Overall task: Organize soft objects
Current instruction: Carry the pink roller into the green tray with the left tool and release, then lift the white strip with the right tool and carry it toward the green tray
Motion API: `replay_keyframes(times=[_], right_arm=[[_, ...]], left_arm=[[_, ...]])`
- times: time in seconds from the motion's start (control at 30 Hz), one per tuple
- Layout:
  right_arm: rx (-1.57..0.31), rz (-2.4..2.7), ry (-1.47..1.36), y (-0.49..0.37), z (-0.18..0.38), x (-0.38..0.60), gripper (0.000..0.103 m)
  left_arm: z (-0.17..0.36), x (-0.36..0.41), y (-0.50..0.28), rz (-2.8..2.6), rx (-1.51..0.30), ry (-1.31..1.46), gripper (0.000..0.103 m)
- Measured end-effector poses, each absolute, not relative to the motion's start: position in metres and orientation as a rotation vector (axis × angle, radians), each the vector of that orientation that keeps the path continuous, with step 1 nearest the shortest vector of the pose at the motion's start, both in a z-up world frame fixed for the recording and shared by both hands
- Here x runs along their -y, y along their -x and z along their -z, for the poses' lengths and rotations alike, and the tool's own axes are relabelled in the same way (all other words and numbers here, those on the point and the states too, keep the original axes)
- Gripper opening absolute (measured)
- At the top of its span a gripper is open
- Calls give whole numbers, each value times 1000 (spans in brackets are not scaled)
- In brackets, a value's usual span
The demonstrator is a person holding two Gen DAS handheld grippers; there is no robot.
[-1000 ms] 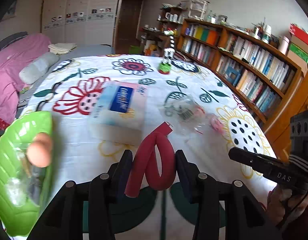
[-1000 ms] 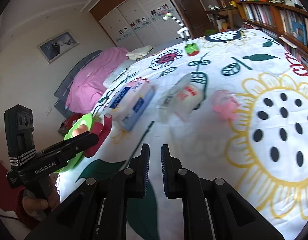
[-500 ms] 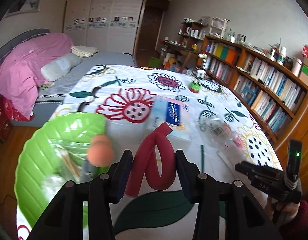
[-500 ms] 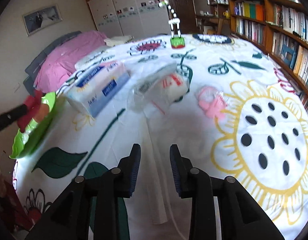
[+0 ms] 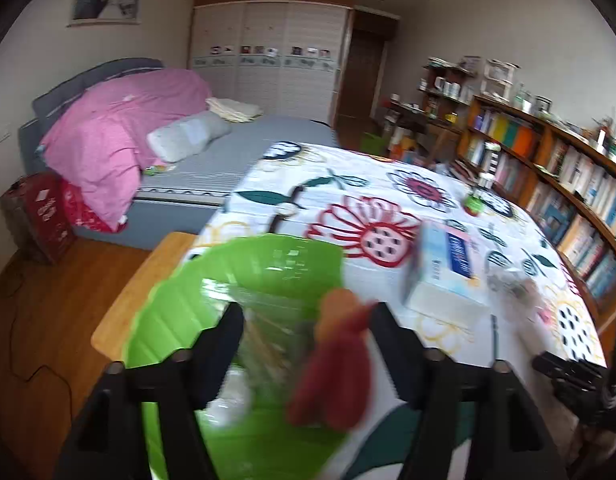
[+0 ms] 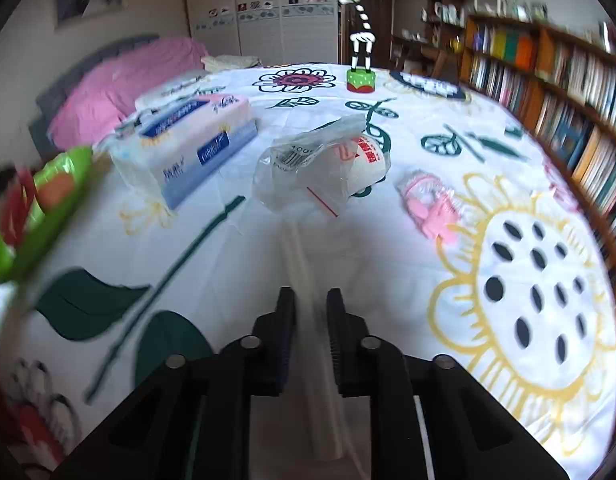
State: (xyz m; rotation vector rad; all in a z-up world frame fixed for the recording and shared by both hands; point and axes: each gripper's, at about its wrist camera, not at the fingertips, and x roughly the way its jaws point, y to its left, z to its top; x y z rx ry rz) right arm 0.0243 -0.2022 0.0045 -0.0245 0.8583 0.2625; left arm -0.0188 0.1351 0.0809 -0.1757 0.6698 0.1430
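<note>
A blurred red foam tube is seen between the left gripper's parted fingers, above the scalloped green tray at the table edge. The right gripper's fingers are held slightly apart, empty.

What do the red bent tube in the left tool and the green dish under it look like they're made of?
Red tube: looks like matte foam, possibly with a wire core; it is bent in a soft loop and shows no shine, though motion blur hides its texture. Green dish: looks like glossy moulded plastic, with bright highlights, ribbed walls and a scalloped rim. The left tool is open around the tube.
</note>
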Motion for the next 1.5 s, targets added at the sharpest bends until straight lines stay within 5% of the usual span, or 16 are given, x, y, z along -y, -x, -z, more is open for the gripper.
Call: replay_keyframes(times=[0.37, 0.77, 1.03, 1.2, 1.4, 1.5], right_arm=[[-887, -472, -364, -21, -28, 212, 14], [-874, -208, -61, -13, -17, 206, 20], [-935, -255, 94, -11, -3, 190, 38], [-915, -277, 160, -5, -1, 178, 34], [-905, -237, 114, -15, -2, 189, 13], [-928, -248, 10, -17, -3, 206, 13]], left_arm=[[-81, -159, 30, -192, -643, 187, 100], [-76, -153, 33, -137, -650, 176, 103], [-79, -139, 32, -99, -650, 165, 103], [-83, -128, 33, -76, -645, 148, 103], [-82, -119, 32, -57, -658, 135, 103], [-82, -120, 33, -60, -656, 140, 103]])
